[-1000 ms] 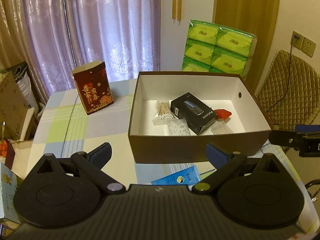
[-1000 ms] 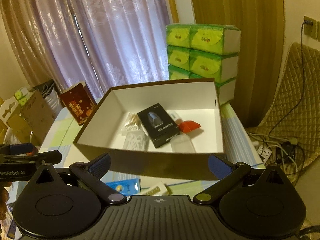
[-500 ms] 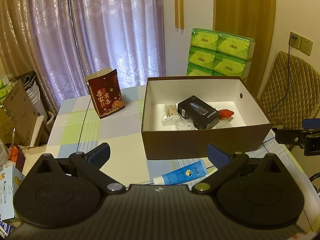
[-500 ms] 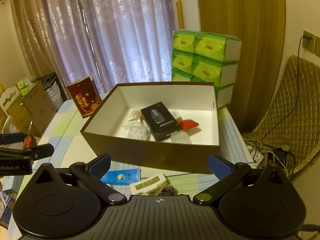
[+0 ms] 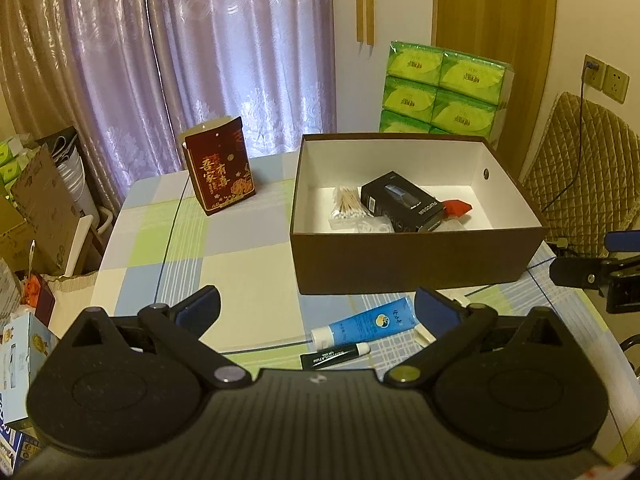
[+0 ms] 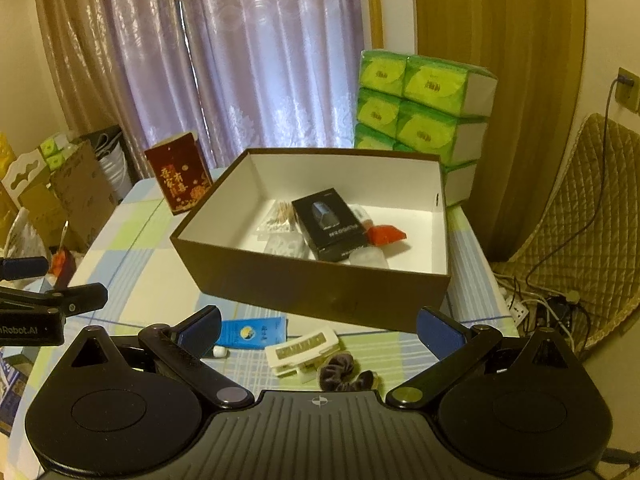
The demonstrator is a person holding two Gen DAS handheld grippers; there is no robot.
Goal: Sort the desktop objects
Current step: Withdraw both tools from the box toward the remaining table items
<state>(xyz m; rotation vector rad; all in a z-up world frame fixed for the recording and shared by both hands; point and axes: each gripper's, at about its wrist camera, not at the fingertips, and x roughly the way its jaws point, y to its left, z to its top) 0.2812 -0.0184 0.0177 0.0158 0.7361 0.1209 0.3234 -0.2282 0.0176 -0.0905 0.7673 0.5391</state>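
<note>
Both tools are held above the near edge of the surface [image 5: 248, 280], jaws spread wide, nothing gripped or touched. The left tool [image 5: 316, 308] is positioned over the blue tube [image 5: 362, 322]; the right tool [image 6: 318, 322] over the white case [image 6: 302, 350]. The box [image 5: 412, 258] is set beyond both.
</note>
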